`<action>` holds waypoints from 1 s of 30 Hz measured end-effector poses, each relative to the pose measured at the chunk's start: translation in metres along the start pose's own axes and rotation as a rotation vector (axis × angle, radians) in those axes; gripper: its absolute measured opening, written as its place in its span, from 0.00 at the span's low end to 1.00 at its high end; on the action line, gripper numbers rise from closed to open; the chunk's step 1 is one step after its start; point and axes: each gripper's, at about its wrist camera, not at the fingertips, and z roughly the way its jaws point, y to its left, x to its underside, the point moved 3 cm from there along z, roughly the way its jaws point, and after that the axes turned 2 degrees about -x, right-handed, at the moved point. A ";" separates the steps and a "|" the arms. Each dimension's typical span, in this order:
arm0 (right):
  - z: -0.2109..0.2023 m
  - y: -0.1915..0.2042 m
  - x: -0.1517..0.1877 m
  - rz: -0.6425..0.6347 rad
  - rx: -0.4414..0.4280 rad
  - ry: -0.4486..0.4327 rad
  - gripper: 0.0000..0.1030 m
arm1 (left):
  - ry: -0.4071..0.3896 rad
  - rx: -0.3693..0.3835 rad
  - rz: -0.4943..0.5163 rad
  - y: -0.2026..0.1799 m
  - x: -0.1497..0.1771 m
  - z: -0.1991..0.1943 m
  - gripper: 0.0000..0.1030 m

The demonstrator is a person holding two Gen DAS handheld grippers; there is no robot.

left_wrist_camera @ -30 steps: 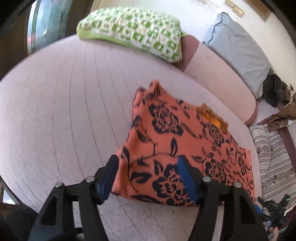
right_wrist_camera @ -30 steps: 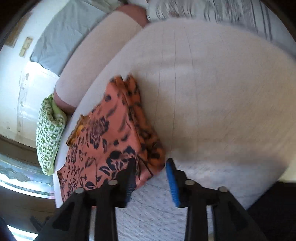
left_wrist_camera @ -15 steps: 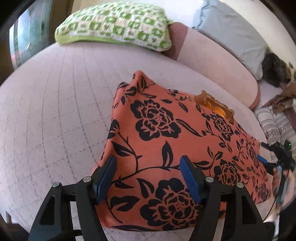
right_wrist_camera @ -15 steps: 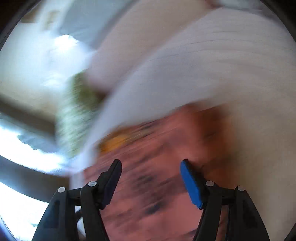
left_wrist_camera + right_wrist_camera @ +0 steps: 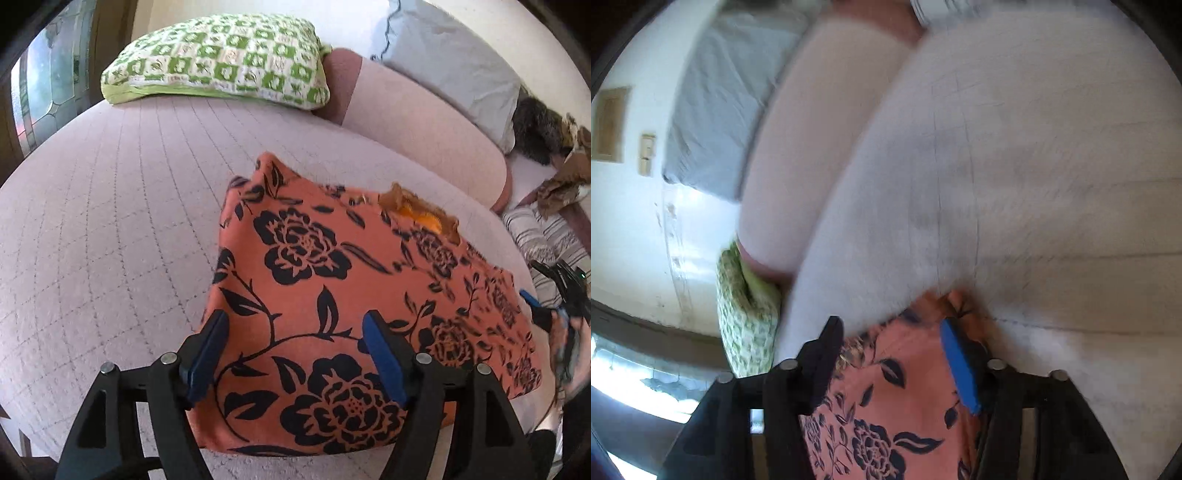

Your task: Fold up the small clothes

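Observation:
An orange garment with black flowers [image 5: 332, 280] lies folded flat on the pink quilted bed [image 5: 110, 229]. My left gripper [image 5: 295, 350] hovers over its near edge. Its jaws are opening, the cloth spans the gap below them, and neither blue pad presses on it. My right gripper [image 5: 892, 350] hangs over the garment [image 5: 894, 406] near a far corner. Its jaws are also opening and grip nothing. In the left wrist view the right gripper [image 5: 546, 310] shows at the garment's right edge, held by a hand.
A green and white pillow [image 5: 221, 55] lies at the head of the bed, beside a pink bolster [image 5: 424, 122] and a grey pillow [image 5: 443, 62]. Striped cloth [image 5: 543, 240] and a dark furry heap [image 5: 535, 125] lie to the right. A window [image 5: 48, 85] is at left.
The left gripper moved in over the garment, which now fills the gap between its fingers. The right gripper swung from the garment's corner to above the cloth, and its jaws widened.

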 end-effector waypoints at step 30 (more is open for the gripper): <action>-0.038 0.003 0.154 -0.225 0.139 0.172 0.81 | 0.054 -0.028 -0.107 0.055 0.022 -0.031 0.73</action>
